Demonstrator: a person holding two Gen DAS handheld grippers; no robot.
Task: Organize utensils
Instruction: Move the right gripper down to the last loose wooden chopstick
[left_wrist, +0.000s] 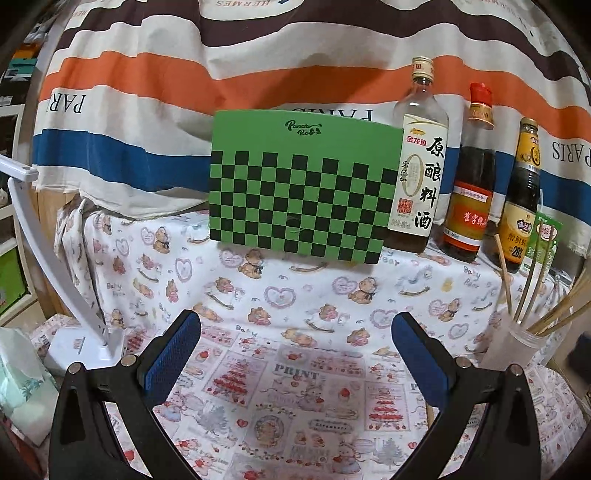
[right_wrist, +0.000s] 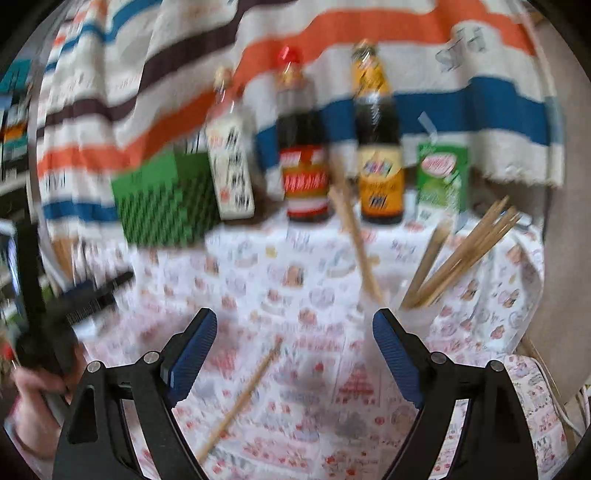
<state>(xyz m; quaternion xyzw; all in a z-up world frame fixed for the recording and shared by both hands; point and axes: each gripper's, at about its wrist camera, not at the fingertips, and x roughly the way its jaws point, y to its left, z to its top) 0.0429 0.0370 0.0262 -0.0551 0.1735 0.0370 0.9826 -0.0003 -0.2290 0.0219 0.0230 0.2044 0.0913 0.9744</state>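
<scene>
- We see a translucent cup (right_wrist: 417, 314), upright on the patterned tablecloth (right_wrist: 295, 280), towards its right side and in front of the bottles.
- We see a bundle of wooden chopsticks (right_wrist: 465, 254) standing in the cup, tips down, fanned out and leaning to the right; in the left wrist view the same chopsticks (left_wrist: 554, 317) splay out of the cup (left_wrist: 513, 343) at the cloth's right edge.
- We see one chopstick (right_wrist: 354, 229) leaning left from the cup.
- We see one loose chopstick (right_wrist: 240, 398) lying diagonally on the tablecloth, left of the cup and apart from it.
</scene>
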